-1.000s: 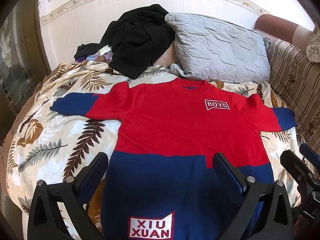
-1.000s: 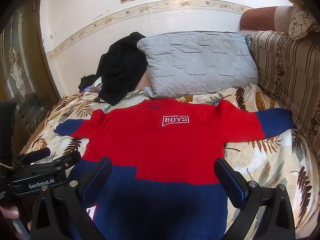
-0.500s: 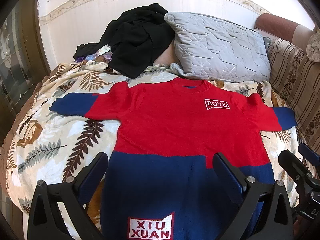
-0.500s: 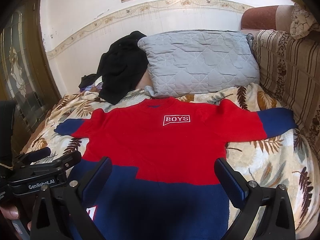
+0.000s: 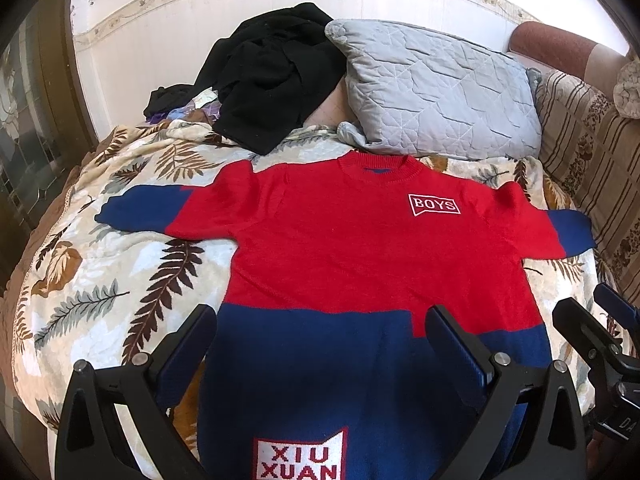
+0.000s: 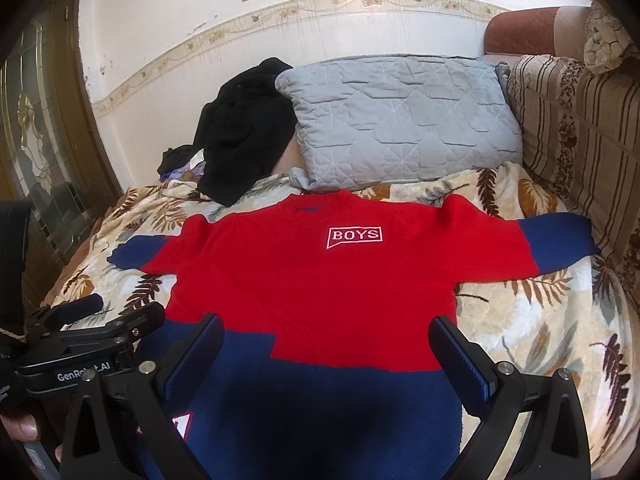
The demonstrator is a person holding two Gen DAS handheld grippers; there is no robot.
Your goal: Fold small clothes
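Observation:
A small red and navy sweater (image 5: 352, 248) (image 6: 320, 280) lies flat, front up, on a leaf-print blanket, sleeves spread to both sides. It carries a white "BOYS" patch on the chest and an "XIU XUAN" label near the hem. My left gripper (image 5: 320, 340) hovers open above the navy lower half, nothing between its fingers. My right gripper (image 6: 328, 348) is also open over the lower hem area, holding nothing. In the right wrist view the left gripper (image 6: 92, 316) shows at the lower left, with a person's fingers under it. The right gripper (image 5: 592, 320) appears at the left view's right edge.
A grey quilted pillow (image 5: 436, 96) leans against the wall behind the sweater's collar. A heap of black clothing (image 5: 272, 76) lies to its left. A striped sofa back (image 6: 580, 136) runs along the right. A glass-panelled door (image 6: 36, 152) stands at the left. The blanket (image 5: 100, 280) is bare left of the sweater.
Both views have shifted only slightly; the sweater lies as before and both grippers stay open.

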